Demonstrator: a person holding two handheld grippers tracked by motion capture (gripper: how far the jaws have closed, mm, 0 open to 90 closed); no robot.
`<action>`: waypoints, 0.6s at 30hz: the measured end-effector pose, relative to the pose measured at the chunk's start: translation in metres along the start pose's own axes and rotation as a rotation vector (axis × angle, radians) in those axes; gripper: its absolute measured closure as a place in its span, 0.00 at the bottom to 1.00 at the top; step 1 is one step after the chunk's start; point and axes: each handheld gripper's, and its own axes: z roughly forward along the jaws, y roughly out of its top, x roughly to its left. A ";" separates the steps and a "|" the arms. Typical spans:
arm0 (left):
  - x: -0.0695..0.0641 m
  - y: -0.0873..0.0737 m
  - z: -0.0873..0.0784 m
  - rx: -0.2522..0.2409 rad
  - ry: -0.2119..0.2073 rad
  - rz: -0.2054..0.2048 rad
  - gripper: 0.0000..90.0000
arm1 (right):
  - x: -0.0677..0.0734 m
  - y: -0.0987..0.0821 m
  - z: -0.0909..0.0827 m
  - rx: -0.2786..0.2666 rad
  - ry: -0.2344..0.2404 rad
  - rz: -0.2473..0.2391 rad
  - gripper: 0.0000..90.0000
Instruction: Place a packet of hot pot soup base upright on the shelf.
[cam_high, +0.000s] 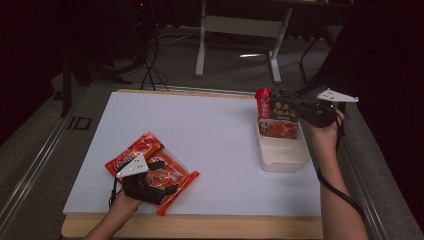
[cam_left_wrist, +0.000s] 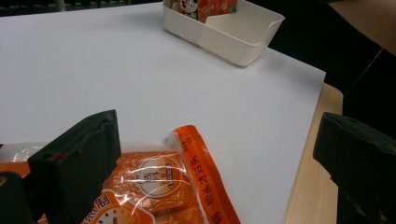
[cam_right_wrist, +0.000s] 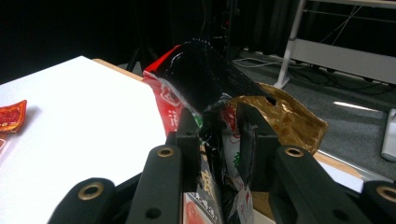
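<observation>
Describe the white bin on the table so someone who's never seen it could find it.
Start at the white table and go to its right edge. The white bin sits there, open-topped, rectangular, with snack packets standing at its far end; the orange packets lie flat on the left.

Snack packets (cam_high: 150, 167) lie on the table's (cam_high: 200, 130) near left, the tray (cam_high: 282, 155) sits far right, well apart, with a packet (cam_high: 278, 127) standing in its far end.

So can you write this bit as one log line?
right claw: shut on dark snack packet | over white plastic bin | left claw: open
</observation>
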 end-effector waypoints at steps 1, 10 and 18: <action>0.000 0.000 0.000 0.000 0.000 0.000 0.01 | 0.000 0.000 0.000 0.000 0.000 0.000 0.80; 0.002 0.000 0.000 -0.001 0.002 -0.007 0.01 | -0.016 -0.027 -0.009 0.028 -0.043 0.094 0.74; 0.000 0.001 -0.001 -0.001 0.008 0.027 0.01 | -0.008 -0.022 -0.030 -0.005 -0.074 0.125 0.58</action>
